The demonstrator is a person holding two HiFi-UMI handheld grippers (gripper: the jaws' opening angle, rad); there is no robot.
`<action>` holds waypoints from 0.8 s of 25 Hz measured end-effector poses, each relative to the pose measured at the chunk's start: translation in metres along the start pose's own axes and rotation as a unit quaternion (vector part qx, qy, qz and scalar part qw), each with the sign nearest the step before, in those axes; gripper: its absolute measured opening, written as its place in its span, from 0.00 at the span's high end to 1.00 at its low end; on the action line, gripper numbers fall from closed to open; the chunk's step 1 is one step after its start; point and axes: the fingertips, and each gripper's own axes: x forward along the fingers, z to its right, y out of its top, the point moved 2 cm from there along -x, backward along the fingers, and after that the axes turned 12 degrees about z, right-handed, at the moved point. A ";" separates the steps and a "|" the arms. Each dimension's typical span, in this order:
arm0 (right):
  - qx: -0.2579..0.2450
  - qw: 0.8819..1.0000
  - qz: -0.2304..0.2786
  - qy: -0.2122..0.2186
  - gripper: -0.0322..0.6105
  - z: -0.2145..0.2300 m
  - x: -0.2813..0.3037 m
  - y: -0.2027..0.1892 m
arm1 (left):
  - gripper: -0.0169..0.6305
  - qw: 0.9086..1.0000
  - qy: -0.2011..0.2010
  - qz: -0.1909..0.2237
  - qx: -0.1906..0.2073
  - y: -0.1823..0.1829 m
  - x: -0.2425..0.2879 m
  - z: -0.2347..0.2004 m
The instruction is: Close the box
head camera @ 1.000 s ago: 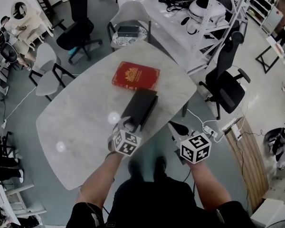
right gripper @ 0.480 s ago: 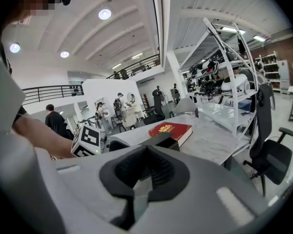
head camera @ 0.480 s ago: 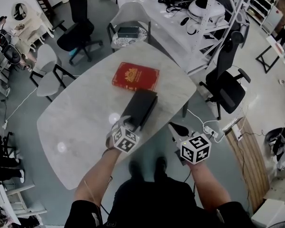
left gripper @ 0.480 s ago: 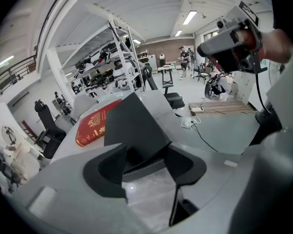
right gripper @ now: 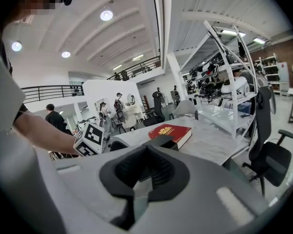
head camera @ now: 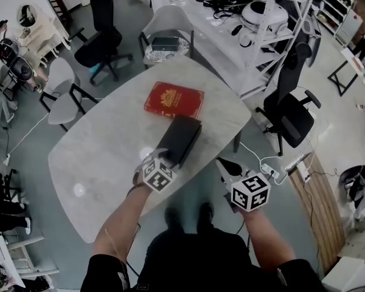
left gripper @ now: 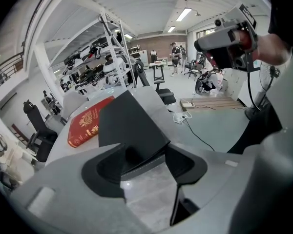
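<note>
Pale marble oval table [head camera: 103, 157]. A long black rectangular box [head camera: 179, 140] lies on it, its far end just beside a flat red box with a gold emblem [head camera: 174, 100]. The left gripper [left gripper: 145, 152] is at the black box's near end. Its jaws have just been opening and now stand wide, with the box's corner between them, unpinched. The right gripper [head camera: 226, 168] hangs off the table's near edge, jaws together on nothing.
</note>
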 end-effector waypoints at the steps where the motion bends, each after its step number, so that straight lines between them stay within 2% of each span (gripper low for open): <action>1: 0.001 1.000 -0.001 0.000 0.95 0.000 -0.001 0.000 | 0.58 1.000 -0.001 -0.001 -0.001 0.001 0.000 0.000; 7: 0.002 1.000 -0.003 0.001 0.95 0.000 -0.001 -0.004 | 0.57 1.000 0.003 0.017 -0.020 0.000 -0.002 0.002; 11: 0.005 1.000 -0.006 0.002 0.95 0.000 -0.001 -0.007 | 0.58 1.000 0.005 0.013 -0.011 -0.004 -0.001 0.008; 17: 0.009 1.000 -0.005 0.001 0.95 0.000 -0.002 -0.007 | 0.58 0.999 -0.007 0.014 -0.030 -0.004 -0.002 0.015; 20: 0.009 1.000 -0.003 0.006 0.95 0.001 0.000 -0.009 | 0.58 0.999 0.000 0.014 -0.034 -0.005 -0.002 0.016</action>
